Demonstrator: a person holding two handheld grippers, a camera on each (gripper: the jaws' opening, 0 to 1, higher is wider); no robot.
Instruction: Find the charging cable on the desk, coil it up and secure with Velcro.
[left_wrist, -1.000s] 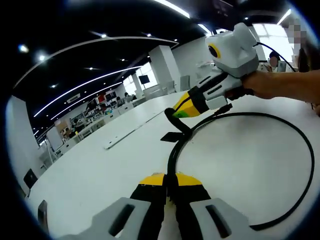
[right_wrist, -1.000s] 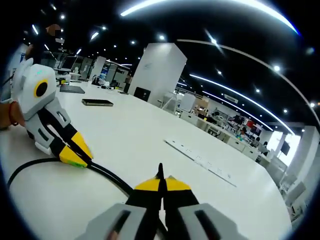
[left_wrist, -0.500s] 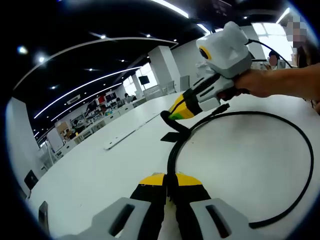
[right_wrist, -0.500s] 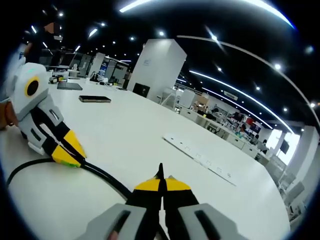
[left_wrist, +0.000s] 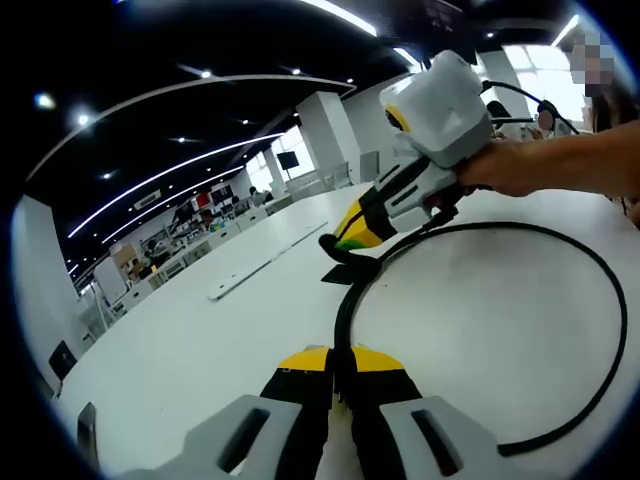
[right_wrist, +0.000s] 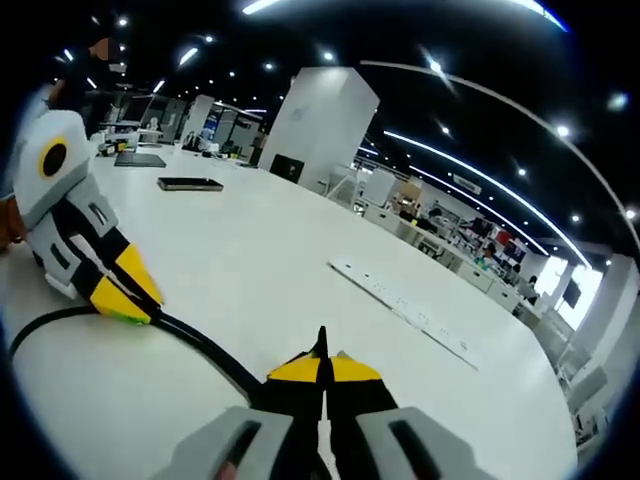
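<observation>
The black charging cable (left_wrist: 342, 315) lies on the white desk (left_wrist: 200, 340) in one wide loop that sweeps out to the right. My left gripper (left_wrist: 335, 354) is shut on the cable at the near side of the loop. My right gripper (left_wrist: 342, 240), held by a hand, is shut on the cable at the far side, tilted down toward the desk. A short black strap tab (left_wrist: 338, 273) lies by the cable just below it. In the right gripper view, the right gripper (right_wrist: 322, 362) pinches the cable (right_wrist: 205, 345), which runs left to the left gripper (right_wrist: 128, 303).
A long white strip (left_wrist: 265, 265) lies on the desk beyond the loop, seen again in the right gripper view as the strip (right_wrist: 405, 310). A dark flat device (right_wrist: 190, 183) and another dark item (right_wrist: 138, 160) rest farther back. People sit at the far right.
The right gripper has swung left and tipped lower toward the desk, bending its cable end down near the strap tab. The left gripper has kept its hold and place.
</observation>
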